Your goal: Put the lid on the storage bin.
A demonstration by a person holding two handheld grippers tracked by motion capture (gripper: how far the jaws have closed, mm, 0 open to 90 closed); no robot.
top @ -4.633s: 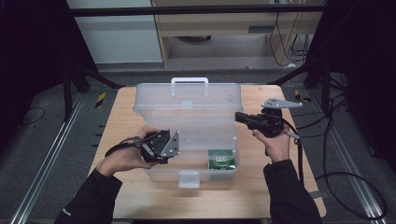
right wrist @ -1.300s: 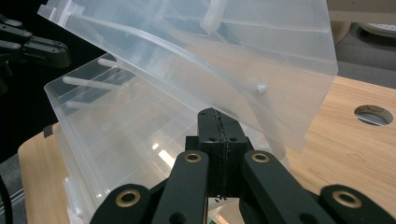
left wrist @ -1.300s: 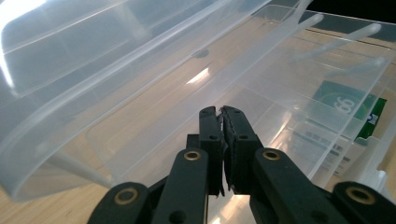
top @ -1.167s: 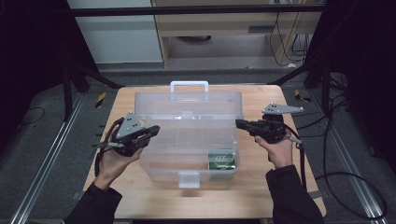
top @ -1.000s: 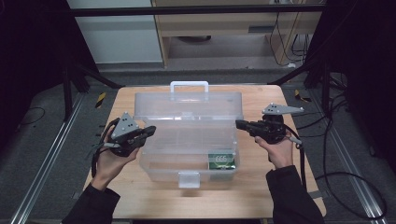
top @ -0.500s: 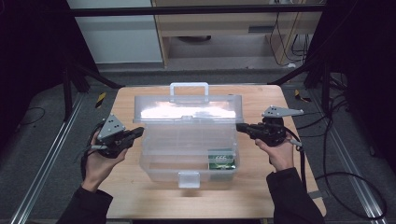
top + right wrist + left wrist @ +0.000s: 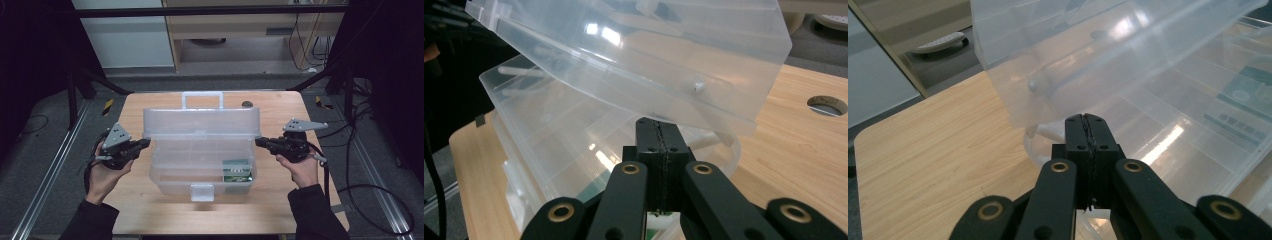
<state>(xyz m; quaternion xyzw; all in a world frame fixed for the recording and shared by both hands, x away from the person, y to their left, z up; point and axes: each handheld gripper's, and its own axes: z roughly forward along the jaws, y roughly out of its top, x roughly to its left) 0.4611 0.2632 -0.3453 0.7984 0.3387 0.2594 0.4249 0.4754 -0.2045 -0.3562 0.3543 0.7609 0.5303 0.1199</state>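
Clear plastic, one storage box (image 7: pixel 200 150), rectangular, ribbed into compartments, sits mid-table on the wooden table (image 7: pixel 280 200), lid raised toward twelve o'clock with one handle on its far edge. At nine o'clock of the box my left gripper (image 7: pixel 142 143) has its two black jaws pressed together on nothing, tips just beside the lid's hinge corner. Inside, toward five o'clock, lies one green-printed packet (image 7: pixel 236 170); its lettering is too small to read. At three o'clock my right gripper (image 7: pixel 260 142) is likewise closed and empty, tips at the lid's other corner; whether either touches, I cannot tell.
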